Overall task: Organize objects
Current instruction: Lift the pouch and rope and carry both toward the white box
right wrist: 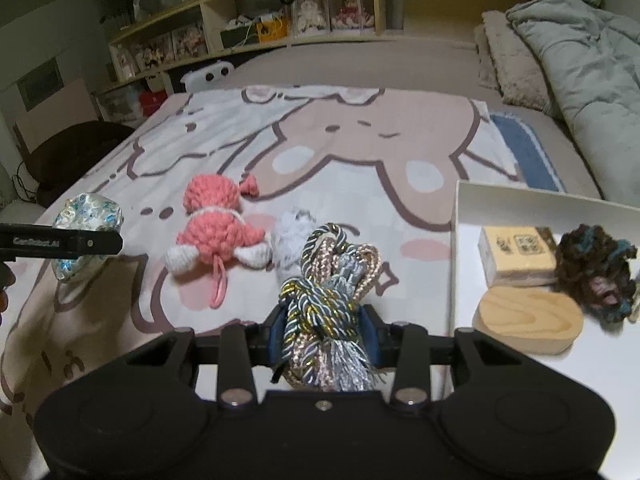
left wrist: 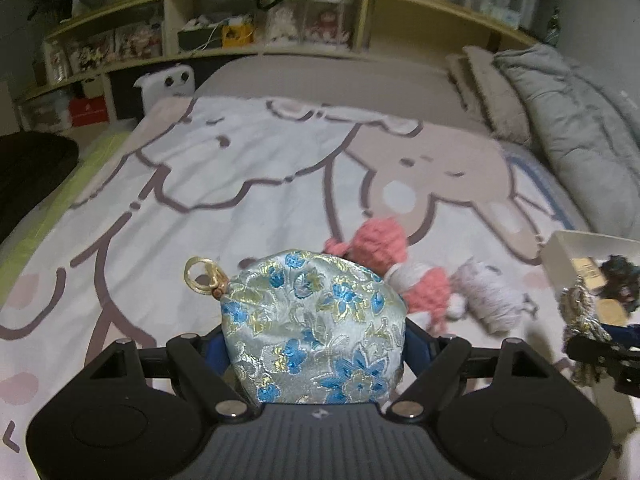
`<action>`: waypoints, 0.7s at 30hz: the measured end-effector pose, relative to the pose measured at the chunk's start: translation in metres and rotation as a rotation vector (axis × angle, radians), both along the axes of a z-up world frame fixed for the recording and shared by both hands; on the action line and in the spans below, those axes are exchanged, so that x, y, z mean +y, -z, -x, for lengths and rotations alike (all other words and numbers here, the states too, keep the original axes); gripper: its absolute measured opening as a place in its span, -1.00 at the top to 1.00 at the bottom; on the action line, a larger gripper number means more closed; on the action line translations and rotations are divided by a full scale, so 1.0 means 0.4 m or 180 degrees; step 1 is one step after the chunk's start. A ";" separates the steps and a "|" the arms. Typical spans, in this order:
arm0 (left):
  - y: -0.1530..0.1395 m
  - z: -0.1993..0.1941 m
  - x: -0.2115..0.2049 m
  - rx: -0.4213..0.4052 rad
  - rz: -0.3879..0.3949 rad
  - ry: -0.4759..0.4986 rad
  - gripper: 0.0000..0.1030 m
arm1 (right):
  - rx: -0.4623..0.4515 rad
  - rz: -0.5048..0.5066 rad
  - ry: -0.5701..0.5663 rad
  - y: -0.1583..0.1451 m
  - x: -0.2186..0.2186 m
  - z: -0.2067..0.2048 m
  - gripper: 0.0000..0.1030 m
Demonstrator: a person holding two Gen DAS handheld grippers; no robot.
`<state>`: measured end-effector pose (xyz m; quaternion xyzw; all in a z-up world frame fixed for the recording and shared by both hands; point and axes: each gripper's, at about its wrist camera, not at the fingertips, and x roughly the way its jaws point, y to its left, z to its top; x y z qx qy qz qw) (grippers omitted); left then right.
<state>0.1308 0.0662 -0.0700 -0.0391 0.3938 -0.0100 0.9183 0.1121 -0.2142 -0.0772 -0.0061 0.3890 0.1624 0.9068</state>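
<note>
My left gripper [left wrist: 316, 354] is shut on a pale brocade pouch [left wrist: 312, 320] with blue flowers and a gold clasp, held above the bed. The right wrist view shows that pouch [right wrist: 88, 212] at the far left, in the left gripper's black finger. My right gripper [right wrist: 323, 332] is shut on a bundle of twisted metallic cords [right wrist: 332, 272] with a tassel end, just left of a white box [right wrist: 456, 240]. A pink crochet toy [right wrist: 216, 224] and a grey fluffy piece [right wrist: 290, 236] lie on the blanket between the two grippers.
The white box holds a printed wooden block [right wrist: 516, 256], an oval wooden piece [right wrist: 528, 320] and a dark yarn scrunchie [right wrist: 596, 272]. A folded grey duvet [right wrist: 580, 60] lies at the right, a shelf headboard [right wrist: 320, 12] stands behind, and a dark chair [right wrist: 68, 156] is beside the bed's left edge.
</note>
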 end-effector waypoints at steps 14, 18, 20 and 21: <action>-0.061 0.044 -0.100 -0.0074 0.0183 0.0307 -0.59 | -0.0171 0.0103 -0.0073 -0.095 -0.075 0.042 0.22; -0.073 0.046 -0.153 -0.0102 0.0096 0.0431 -0.59 | -0.0196 0.0177 -0.0041 -0.105 -0.123 0.049 0.22; -0.077 0.046 -0.191 -0.0112 0.0057 0.0525 -0.59 | -0.0171 0.0165 0.0025 -0.104 -0.162 0.050 0.22; -0.078 0.047 -0.208 -0.0116 0.0048 0.0568 -0.59 | -0.0162 0.0170 0.0065 -0.103 -0.183 0.050 0.22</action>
